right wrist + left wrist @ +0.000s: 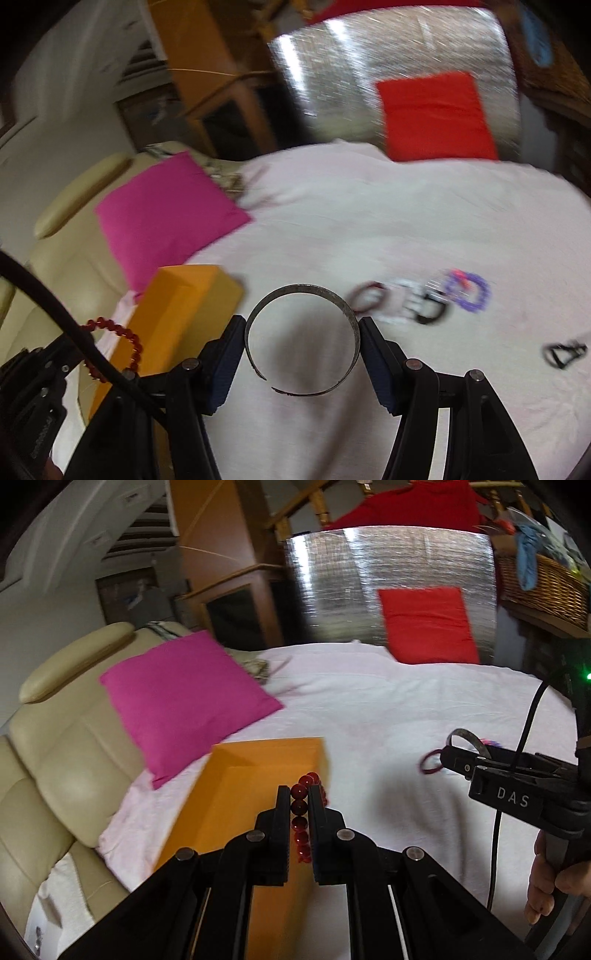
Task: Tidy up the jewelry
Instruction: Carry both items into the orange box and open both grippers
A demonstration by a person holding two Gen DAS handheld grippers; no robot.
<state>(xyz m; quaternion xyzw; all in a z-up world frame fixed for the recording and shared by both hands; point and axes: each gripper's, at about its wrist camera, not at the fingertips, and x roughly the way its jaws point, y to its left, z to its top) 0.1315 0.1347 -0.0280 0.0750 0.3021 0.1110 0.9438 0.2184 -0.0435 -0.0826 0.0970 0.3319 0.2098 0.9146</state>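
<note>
My left gripper (pixel 299 794) is shut on a red bead bracelet (pixel 300 806) and holds it over the right side of an open orange box (pixel 236 775). The bracelet also shows at the lower left of the right wrist view (pixel 125 334), beside the box (pixel 177 314). My right gripper (pixel 302 325) is shut on a grey metal cuff bangle (pixel 295 291), held by its sides above the white cloth. The bangle shows in the left wrist view (pixel 467 738) too. Several other bracelets lie on the cloth: a dark red one (pixel 369 295), a black one (pixel 430 312) and a purple one (pixel 472 291).
The white cloth (pixel 388 709) covers a round table. A pink cushion (pixel 184 701) rests at its left edge on a beige sofa (pixel 55 757). A red cushion (pixel 428 624) leans on a silver foil panel (pixel 351 583). A small black item (pixel 565 352) lies at the right.
</note>
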